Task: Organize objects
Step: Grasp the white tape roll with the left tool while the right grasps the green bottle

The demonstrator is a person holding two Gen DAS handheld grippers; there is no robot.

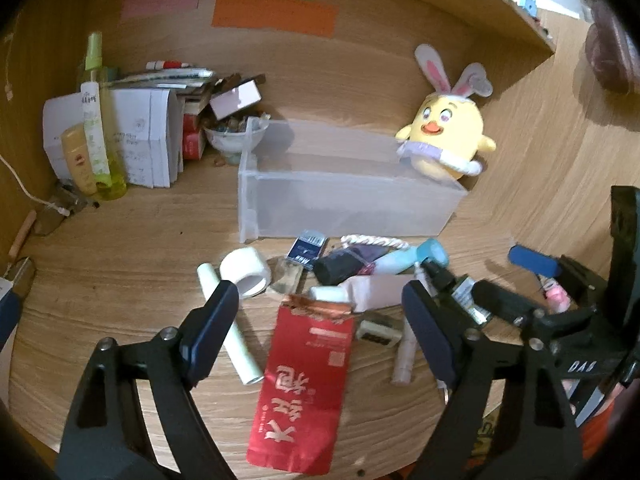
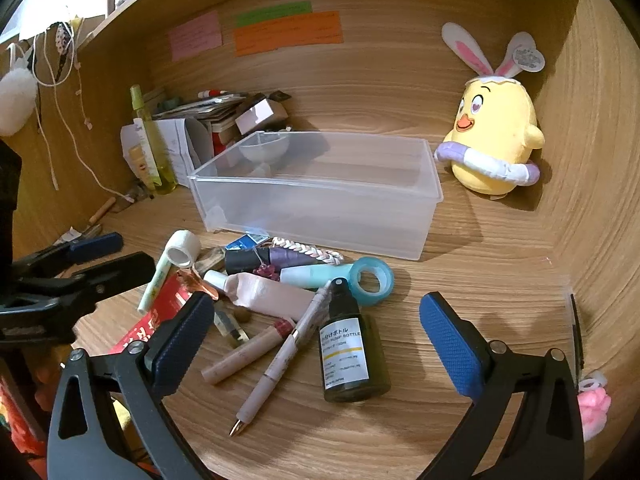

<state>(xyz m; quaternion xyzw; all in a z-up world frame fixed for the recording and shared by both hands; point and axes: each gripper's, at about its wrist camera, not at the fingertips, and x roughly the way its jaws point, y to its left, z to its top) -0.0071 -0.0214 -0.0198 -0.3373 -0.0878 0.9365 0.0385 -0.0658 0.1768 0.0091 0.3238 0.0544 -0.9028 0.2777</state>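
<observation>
Clear plastic bin (image 2: 320, 196) (one), one dark bottle (image 2: 352, 356); both grippers' jaws gape.

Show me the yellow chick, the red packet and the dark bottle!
Chick (image 2: 494, 136): right wrist view, on its yellow belly.
Red packet (image 1: 302, 384): left wrist view, middle of its printed face.
Dark bottle (image 2: 347, 354): right wrist view, on its white label.

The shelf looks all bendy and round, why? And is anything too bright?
Both wrist views use fisheye lenses, so the straight shelf curves and corners go black. In the right view the top-left window area is washed out white; the clear box casts a soft shadow rightward.
</observation>
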